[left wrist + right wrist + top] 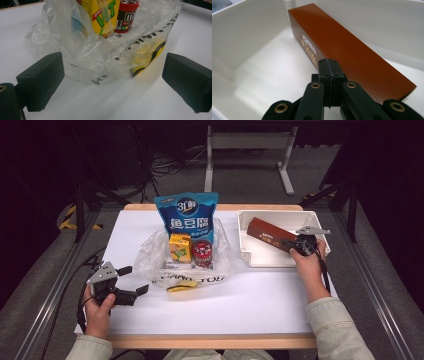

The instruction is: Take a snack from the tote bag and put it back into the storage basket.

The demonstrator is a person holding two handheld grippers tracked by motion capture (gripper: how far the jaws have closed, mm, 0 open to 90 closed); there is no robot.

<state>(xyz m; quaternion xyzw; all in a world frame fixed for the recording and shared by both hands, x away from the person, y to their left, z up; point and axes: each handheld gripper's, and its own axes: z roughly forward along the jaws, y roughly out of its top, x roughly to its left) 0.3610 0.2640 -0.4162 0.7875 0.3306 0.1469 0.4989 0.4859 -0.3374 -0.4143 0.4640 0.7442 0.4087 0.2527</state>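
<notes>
A long brown box [265, 236] [342, 47] lies slantwise in the white tray [270, 262] [242, 30] at the right. My right gripper [291, 245] [329, 65] is inside the tray with its tip against the box's long side, jaws shut together with nothing between them. Near the front left edge, my left gripper [136, 279] [113, 80] is open wide and faces a clear plastic bag [155, 252] [100, 55]. Both of its fingers [41, 80] stand apart from the bag. A yellow drink carton [180, 247] [102, 15] and a red candy can [202, 252] [126, 17] stand in the bag.
A blue snack pouch [187, 215] stands upright behind the carton and can. The white table top [250, 300] stretches bare in front of the bag and tray. Dark floor, cables and a metal stand lie beyond the far edge.
</notes>
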